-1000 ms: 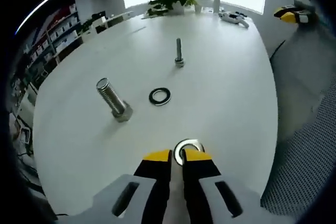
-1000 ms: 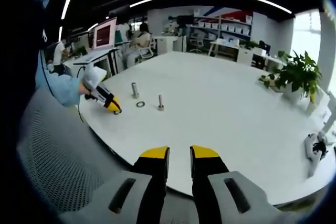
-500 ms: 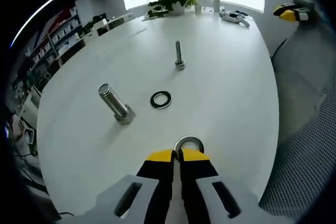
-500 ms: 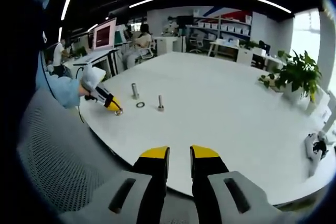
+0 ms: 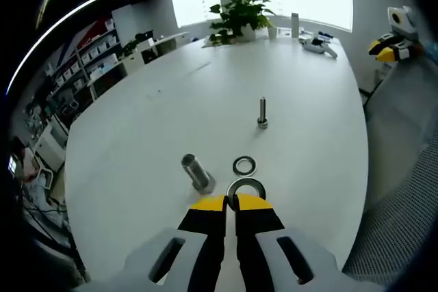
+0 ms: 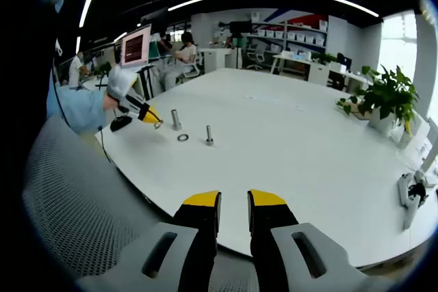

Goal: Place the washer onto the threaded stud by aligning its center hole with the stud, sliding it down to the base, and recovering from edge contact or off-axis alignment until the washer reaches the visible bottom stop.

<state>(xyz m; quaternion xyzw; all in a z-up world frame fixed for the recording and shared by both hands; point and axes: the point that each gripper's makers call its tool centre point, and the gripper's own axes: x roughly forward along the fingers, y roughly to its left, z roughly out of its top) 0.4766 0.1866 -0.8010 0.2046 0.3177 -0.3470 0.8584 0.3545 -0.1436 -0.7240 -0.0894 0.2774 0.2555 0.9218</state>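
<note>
left tongs (image 5: pixel 230 203) pinch washer (image 5: pixel 246 187) above table (image 5: pixel 137 148); right tongs (image 6: pixel 233 199) narrowly parted, empty

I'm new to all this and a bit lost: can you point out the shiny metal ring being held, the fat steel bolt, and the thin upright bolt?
Shiny metal ring (image 5: pixel 246 187): left gripper view, its upper rim.
Fat steel bolt (image 5: pixel 196 171): left gripper view, its threaded shaft.
Thin upright bolt (image 5: pixel 262 110): left gripper view, mid-shaft.
</note>
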